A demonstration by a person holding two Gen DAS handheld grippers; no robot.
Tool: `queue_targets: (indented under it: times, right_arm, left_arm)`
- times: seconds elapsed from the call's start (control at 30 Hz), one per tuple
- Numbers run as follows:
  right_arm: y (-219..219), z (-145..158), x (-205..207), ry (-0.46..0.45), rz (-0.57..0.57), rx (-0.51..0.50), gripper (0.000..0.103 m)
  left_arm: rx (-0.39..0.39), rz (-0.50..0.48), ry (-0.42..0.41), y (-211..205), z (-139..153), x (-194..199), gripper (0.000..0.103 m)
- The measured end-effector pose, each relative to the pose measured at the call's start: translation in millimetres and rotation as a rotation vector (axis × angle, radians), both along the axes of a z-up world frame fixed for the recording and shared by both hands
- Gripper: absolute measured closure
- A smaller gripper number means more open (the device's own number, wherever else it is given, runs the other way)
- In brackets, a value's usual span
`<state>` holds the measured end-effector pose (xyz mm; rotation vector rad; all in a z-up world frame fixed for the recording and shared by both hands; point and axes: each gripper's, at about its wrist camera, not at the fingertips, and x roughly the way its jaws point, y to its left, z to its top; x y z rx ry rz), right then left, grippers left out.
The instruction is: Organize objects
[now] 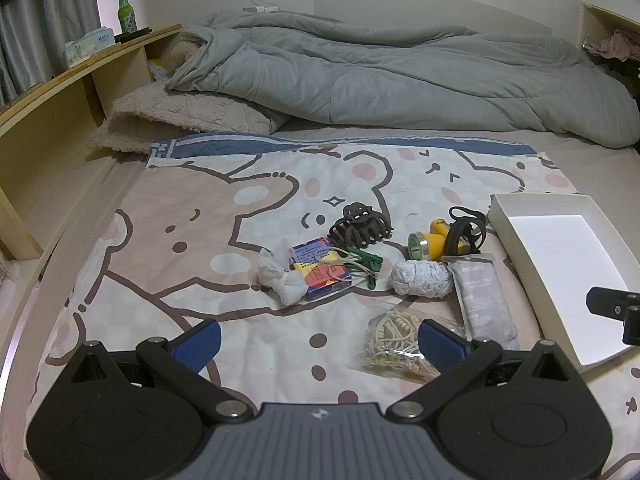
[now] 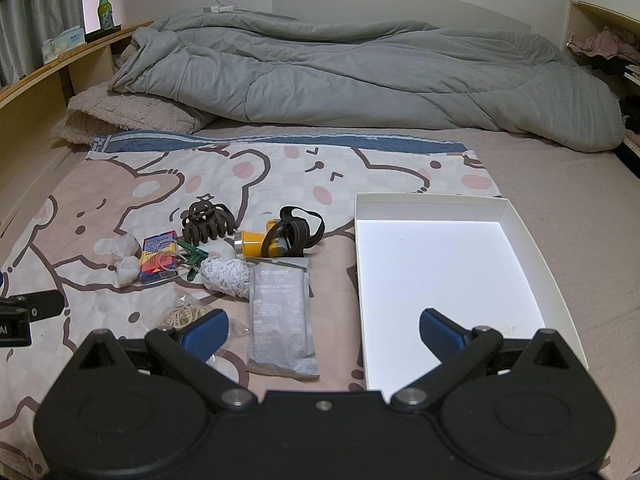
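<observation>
2 grippers hover over the bed, both with fingers spread wide and holding nothing. Right gripper (image 2: 323, 330) sits over the near end of the grey sachet (image 2: 282, 320), whose long axis runs away from the camera, roughly in line with the fingers; empty white tray (image 2: 532, 240) lies just right of it. Left gripper (image 1: 320, 340) is nearer the bag of rubber bands (image 1: 400, 340), touching its right finger. Hair claw (image 1: 360, 226), yellow headlamp (image 1: 432, 242) and card box (image 1: 320, 270) cluster farther ahead. Surface: soft cartoon-bear sheet (image 1: 160, 240), rumpled grey duvet (image 1: 400, 72) behind.

Rumpled grey duvet (image 2: 360, 80), wooden shelf (image 1: 80, 76), curtain (image 1: 48, 12)
</observation>
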<state>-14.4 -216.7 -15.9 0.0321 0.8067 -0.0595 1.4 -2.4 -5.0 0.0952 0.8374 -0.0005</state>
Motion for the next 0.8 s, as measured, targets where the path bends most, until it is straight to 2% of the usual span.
queue_targets:
  times: [0.8]
  right_arm:
    - [0.1,-0.6,0.5,0.001,-0.001,-0.001,0.0]
  left_arm:
    - [-0.002,-0.015,0.006,2.2,-0.1,-0.9,0.0]
